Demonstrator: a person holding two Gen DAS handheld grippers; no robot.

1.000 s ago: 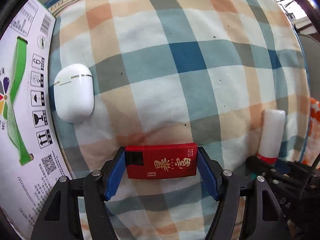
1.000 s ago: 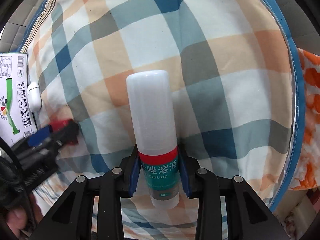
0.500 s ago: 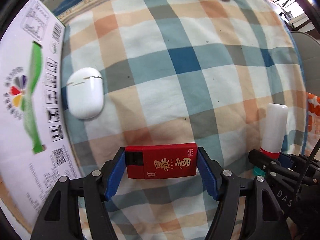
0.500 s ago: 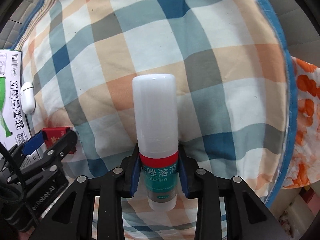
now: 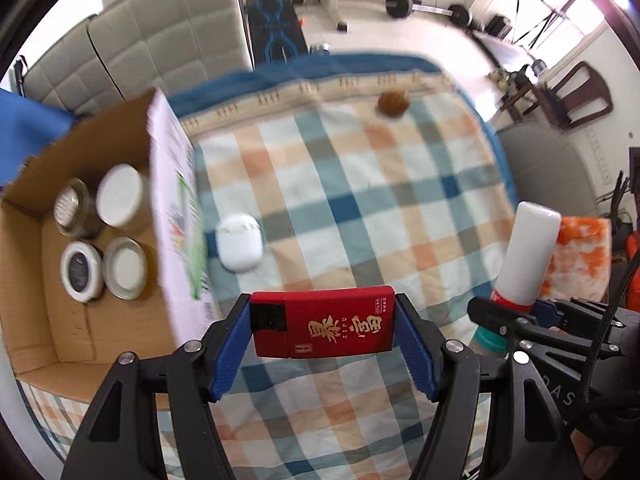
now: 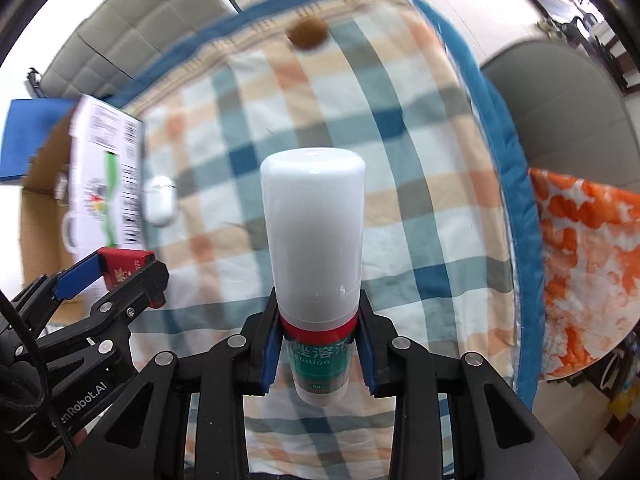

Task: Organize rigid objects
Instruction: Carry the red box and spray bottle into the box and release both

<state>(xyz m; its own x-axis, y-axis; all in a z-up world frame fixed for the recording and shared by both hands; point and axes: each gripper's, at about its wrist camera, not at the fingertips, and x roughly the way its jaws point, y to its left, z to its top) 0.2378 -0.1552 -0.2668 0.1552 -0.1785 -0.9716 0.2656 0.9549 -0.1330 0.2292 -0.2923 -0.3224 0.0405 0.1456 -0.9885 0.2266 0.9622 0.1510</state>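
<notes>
My left gripper [image 5: 322,328] is shut on a red box with gold characters [image 5: 324,328], held crosswise above the checked cloth. My right gripper [image 6: 318,344] is shut on a white-capped bottle with a red band and green label [image 6: 314,232], held upright; it also shows in the left wrist view [image 5: 528,254]. The left gripper with the red box shows in the right wrist view [image 6: 120,270]. A white earbud case [image 5: 239,242] lies on the cloth beside an open cardboard box [image 5: 36,320]. A brown round object [image 5: 393,102] lies at the cloth's far edge.
The cardboard box holds several round jars [image 5: 102,236] and has a raised white printed flap [image 5: 176,216]. An orange-and-white cloth [image 6: 588,272] lies to the right. A grey sofa [image 5: 140,40] and gym gear stand beyond the checked cloth [image 5: 360,200].
Both grippers have lifted and tilted up with their objects. The view now takes in the open cardboard box, its jars and the room beyond.
</notes>
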